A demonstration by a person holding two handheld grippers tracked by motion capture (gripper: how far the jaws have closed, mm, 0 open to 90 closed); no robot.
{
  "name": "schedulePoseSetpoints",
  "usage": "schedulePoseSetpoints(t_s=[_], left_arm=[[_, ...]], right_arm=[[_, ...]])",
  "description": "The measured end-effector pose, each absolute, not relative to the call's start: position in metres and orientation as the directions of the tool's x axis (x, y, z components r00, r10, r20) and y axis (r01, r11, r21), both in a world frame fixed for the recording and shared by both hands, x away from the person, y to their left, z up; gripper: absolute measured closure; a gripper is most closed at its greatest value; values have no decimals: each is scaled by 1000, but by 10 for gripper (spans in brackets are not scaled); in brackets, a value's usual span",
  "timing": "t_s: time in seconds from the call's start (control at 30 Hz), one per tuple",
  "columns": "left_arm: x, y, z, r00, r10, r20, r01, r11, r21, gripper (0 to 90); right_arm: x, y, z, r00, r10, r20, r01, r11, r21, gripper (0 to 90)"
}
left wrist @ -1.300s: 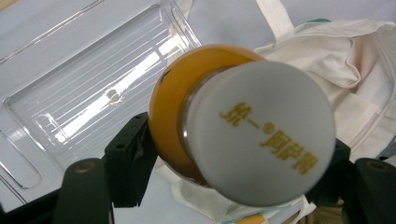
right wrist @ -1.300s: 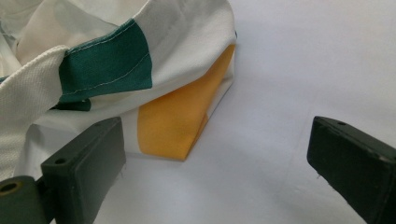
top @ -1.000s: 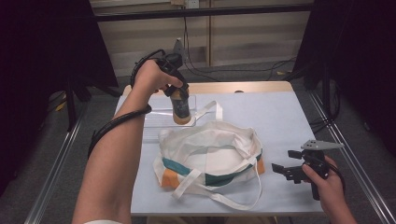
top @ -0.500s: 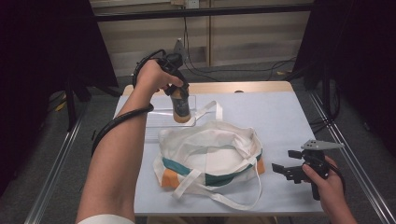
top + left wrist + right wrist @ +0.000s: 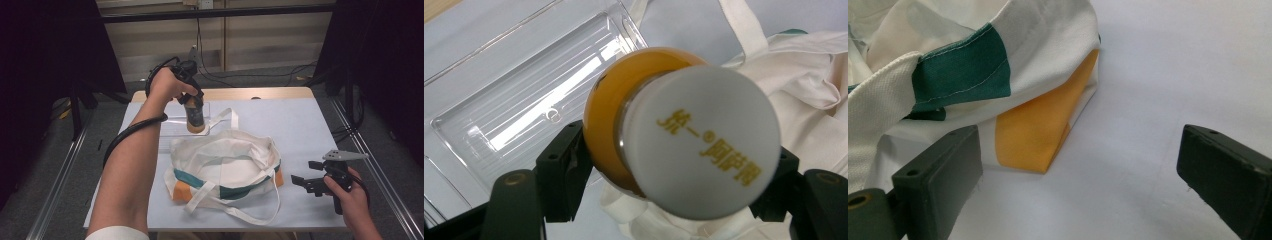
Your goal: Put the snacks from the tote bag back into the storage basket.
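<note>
**Carrying the bottle from the tray toward the bag**

Resting low at the near right corner of the bench [image 5: 310,125], the right gripper [image 5: 306,176] has its jaws wide apart with nothing between them. In the right gripper view, the yellow and green corner of the cloth bag [image 5: 1038,125] lies just ahead of its left jaw, not touched.

Farther out, the bag [image 5: 225,165] lies slumped in the middle of the bench, its mouth open upward and its straps trailing loose around it.

Beyond the bag, the left gripper [image 5: 192,107] has its jaws clamped on the neck of a bottle [image 5: 624,120] of orange drink, just below the white cap [image 5: 701,135]. The bottle hangs about upright; whether its base is clear of the clear plastic tray [image 5: 524,110] beneath it cannot be told. The bag's far rim lies just beside it on the near side.

To do this step well, I would judge that the bottle should stay upright and the grip firm, since the neck is smooth and the weight hangs below the jaws. Lifting clear of the tray wall before moving toward the bag avoids dragging the tray. The strap lying beside the tray could snag. The free right jaws could hold the bag's rim open.
</note>
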State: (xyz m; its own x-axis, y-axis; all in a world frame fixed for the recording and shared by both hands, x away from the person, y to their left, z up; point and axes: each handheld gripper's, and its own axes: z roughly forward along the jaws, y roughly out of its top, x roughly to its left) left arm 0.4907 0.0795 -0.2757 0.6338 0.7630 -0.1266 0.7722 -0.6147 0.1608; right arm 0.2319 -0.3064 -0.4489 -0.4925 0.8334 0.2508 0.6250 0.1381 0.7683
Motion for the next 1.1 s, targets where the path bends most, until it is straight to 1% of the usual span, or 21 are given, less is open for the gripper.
schedulePoseSetpoints(t_s=[0.23,0.3,0.33,0.37,0.63,1.1], left_arm=[[492,77,-283,635,763,-118,771,-618,153,302],[493,76,-286,642,755,-132,766,-624,153,302],[492,75,-287,629,764,-140,777,-611,154,302],[493,75,-288,641,756,-133,767,-624,151,302],[493,72,-295,648,751,-125,761,-634,136,302],[493,69,-301,641,758,-124,768,-628,128,302]], right_arm=[[232,-306,-449,-497,830,253,623,139,770,39],[232,-306,-449,-497,831,251,623,140,769,39],[232,-306,-449,-497,830,251,623,140,770,39],[232,-306,-449,-497,830,251,623,140,770,39],[232,-305,-449,-501,828,251,623,144,769,39],[231,-305,-448,-497,830,254,625,140,768,39]])
